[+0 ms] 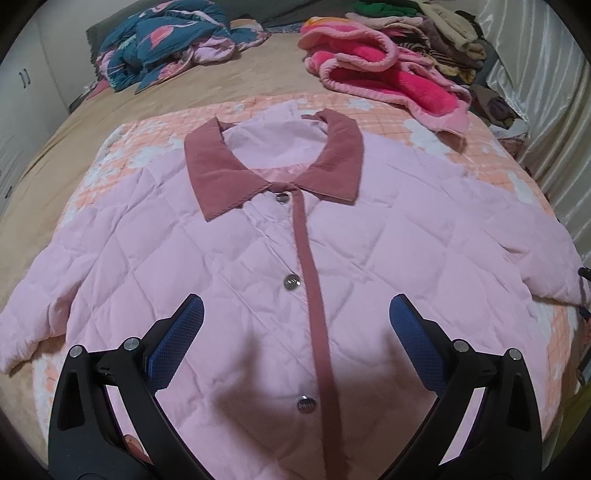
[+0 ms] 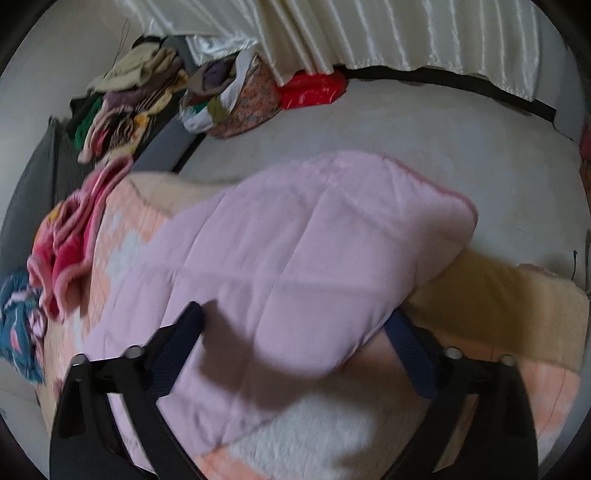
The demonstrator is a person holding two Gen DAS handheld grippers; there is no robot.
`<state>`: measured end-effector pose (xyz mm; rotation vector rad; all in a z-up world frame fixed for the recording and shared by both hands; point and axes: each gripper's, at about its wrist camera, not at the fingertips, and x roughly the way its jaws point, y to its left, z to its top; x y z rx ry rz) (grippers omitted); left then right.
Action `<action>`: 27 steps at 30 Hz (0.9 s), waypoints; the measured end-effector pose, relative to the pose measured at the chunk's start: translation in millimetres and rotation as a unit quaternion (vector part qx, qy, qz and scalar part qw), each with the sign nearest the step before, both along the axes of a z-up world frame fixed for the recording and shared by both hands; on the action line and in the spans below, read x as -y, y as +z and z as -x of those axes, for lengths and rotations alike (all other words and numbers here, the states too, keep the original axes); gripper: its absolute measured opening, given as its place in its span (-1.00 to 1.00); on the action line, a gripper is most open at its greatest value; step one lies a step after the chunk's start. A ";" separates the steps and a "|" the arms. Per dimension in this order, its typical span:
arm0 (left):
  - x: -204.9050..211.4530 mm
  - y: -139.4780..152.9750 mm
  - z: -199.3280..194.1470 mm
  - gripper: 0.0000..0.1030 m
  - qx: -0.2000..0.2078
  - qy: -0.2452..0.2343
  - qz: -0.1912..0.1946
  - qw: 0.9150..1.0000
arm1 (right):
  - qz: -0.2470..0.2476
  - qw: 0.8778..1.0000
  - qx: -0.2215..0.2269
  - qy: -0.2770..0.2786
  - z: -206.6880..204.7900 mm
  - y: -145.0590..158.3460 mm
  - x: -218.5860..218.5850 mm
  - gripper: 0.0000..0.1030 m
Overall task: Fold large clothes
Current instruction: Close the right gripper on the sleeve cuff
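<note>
A light pink quilted jacket [image 1: 229, 251] with a dusty-rose collar [image 1: 218, 173] and front placket lies flat, buttoned, front up on a peach patterned quilt [image 1: 147, 144]. My left gripper [image 1: 295, 314] is open and empty, hovering over the jacket's lower front. In the right wrist view, my right gripper [image 2: 295, 321] is open over the jacket's right sleeve [image 2: 295, 236], which reaches past the bed edge. The jaws straddle the sleeve without closing on it.
A bright pink fleece garment [image 1: 384, 74] and a teal patterned one [image 1: 166, 40] lie at the far side of the bed. A stack of folded clothes [image 1: 424, 29] sits at the back right. A curtain [image 2: 332, 33], bags [image 2: 236, 96] and bare floor [image 2: 443, 133] lie beyond the bed edge.
</note>
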<state>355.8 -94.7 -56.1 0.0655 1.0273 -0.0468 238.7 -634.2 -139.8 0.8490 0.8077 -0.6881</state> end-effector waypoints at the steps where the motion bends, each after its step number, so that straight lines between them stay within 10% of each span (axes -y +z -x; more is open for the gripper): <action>1: -1.2 0.1 -0.9 0.83 0.000 0.001 -0.003 1.000 | -0.001 1.000 0.003 -0.007 0.5 -0.6 4.0 0.41; 8: -18.8 12.8 4.7 0.83 0.003 0.007 -0.016 1.000 | 0.050 0.997 0.041 0.037 -11.5 40.4 -1.1 -0.54; 27: -33.4 74.5 0.3 0.83 0.054 0.012 0.028 0.998 | 0.234 0.914 0.172 0.282 -47.2 213.6 -156.0 -0.68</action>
